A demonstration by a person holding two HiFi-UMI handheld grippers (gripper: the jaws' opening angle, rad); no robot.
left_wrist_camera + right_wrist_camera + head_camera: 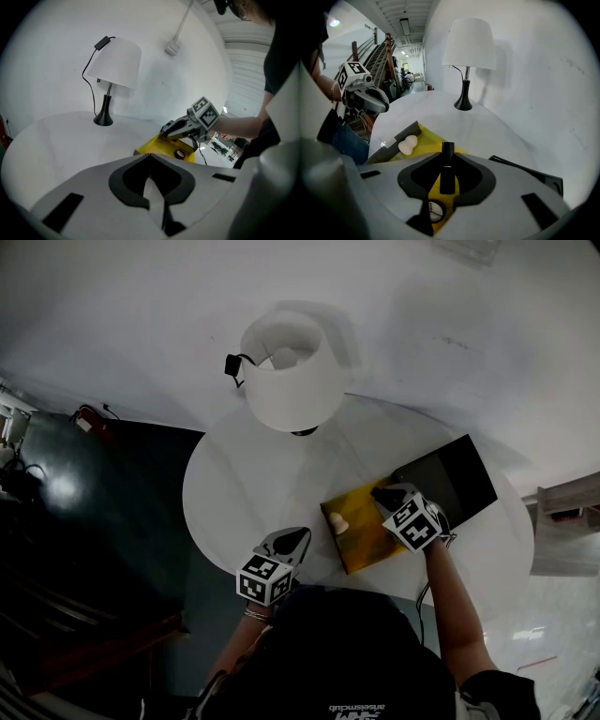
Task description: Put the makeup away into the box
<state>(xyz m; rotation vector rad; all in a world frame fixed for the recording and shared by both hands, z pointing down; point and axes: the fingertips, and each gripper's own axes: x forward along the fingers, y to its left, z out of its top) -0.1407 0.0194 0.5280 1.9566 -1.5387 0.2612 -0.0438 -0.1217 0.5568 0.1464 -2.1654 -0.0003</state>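
A box (361, 545) with a yellow lining lies open on the round white table (234, 484), its black lid (450, 479) folded back to the right. Inside rest a white makeup sponge (338, 522) (407, 144) and a small round compact (435, 211) (179, 153). My right gripper (382, 493) (446, 158) hangs over the box, tilted down, shut on a slim black makeup tube (448, 149) that stands up between its pads. My left gripper (291, 540) (150, 157) is shut and empty near the table's front edge, left of the box (159, 147).
A white-shaded lamp (291, 371) (466, 51) on a black foot stands at the back of the table, its cord hanging from the shade. A white wall rises behind. Dark floor lies left of the table. The person's arm reaches in from the lower right.
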